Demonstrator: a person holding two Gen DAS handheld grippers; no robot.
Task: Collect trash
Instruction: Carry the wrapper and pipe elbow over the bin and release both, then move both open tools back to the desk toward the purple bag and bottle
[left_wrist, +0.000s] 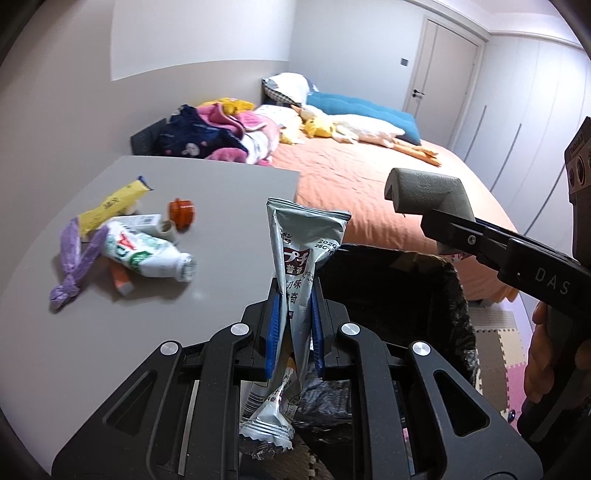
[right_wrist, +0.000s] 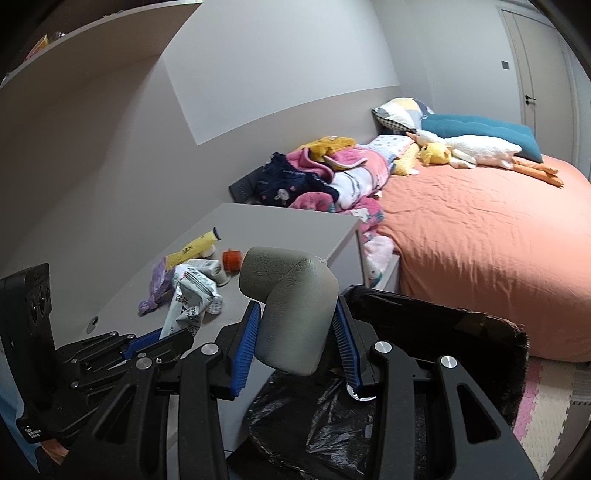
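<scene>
My left gripper (left_wrist: 294, 295) is shut on a silver snack wrapper (left_wrist: 303, 251) and holds it upright at the table's right edge, beside a bin with a black liner (left_wrist: 424, 295). It also shows in the right wrist view (right_wrist: 159, 338). My right gripper (right_wrist: 297, 314) is shut on a grey foam corner piece (right_wrist: 291, 310), above the bin (right_wrist: 461, 339). That foam piece (left_wrist: 428, 195) hangs over the bin in the left wrist view. Trash lies on the grey table (left_wrist: 184, 332): a white bottle (left_wrist: 147, 254), a yellow wrapper (left_wrist: 110, 203), a purple bag (left_wrist: 74, 262) and an orange cap (left_wrist: 181, 213).
A bed with an orange sheet (right_wrist: 480, 240) stands behind the bin, with piled clothes (right_wrist: 325, 177), pillows and plush toys. Foam floor mats (left_wrist: 498, 350) lie to the right of the bin. A wall runs along the table's left side.
</scene>
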